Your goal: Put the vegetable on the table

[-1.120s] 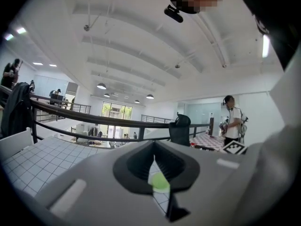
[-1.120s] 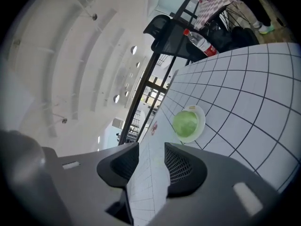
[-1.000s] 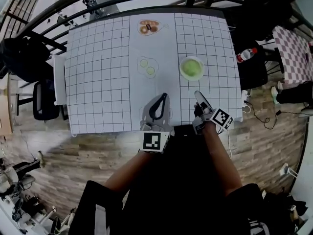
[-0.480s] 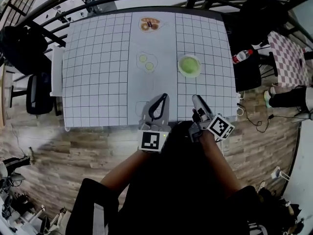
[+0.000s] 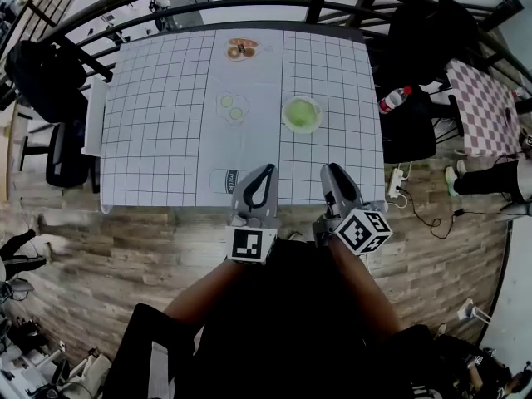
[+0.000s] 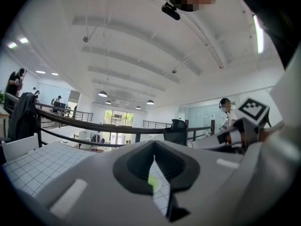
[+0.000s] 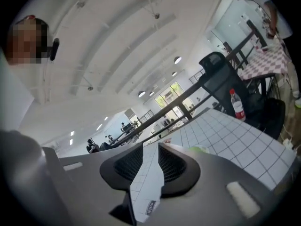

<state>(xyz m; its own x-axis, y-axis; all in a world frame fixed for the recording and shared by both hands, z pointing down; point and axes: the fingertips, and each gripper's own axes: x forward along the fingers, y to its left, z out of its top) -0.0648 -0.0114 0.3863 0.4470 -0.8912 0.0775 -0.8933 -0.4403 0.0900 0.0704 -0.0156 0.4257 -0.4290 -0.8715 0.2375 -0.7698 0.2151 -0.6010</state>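
Left arm: We see the left forearm stretched forward toward the near edge of the table, with the wrist straight and the tool held level.
Left gripper: The left gripper hangs with its tips just over the table's near edge. In the left gripper view its two jaws meet at the tip, clenched on nothing. Only a sliver of the table's checked cloth shows through the slit behind them.
Right arm: The right forearm runs alongside the left toward the same near edge. Its wrist is rolled, so the marker cube shows us two faces.
Right gripper: The right gripper also points over the table's near edge, tipped slightly down. Its jaws stand apart and have just been closing. Nothing sits between them, and we see bare cloth through the gap.
Vegetable: The green vegetable lies in a round pale dish on the table, right of the table's middle. It is well apart from both grippers and touched by neither.
Also on the table: Two pale green slices rest near the table's middle. A plate of brown pieces sits by its far edge, and a small dark tag lies by its near edge.
Off the table: A red-capped bottle lies just past the table's right edge.
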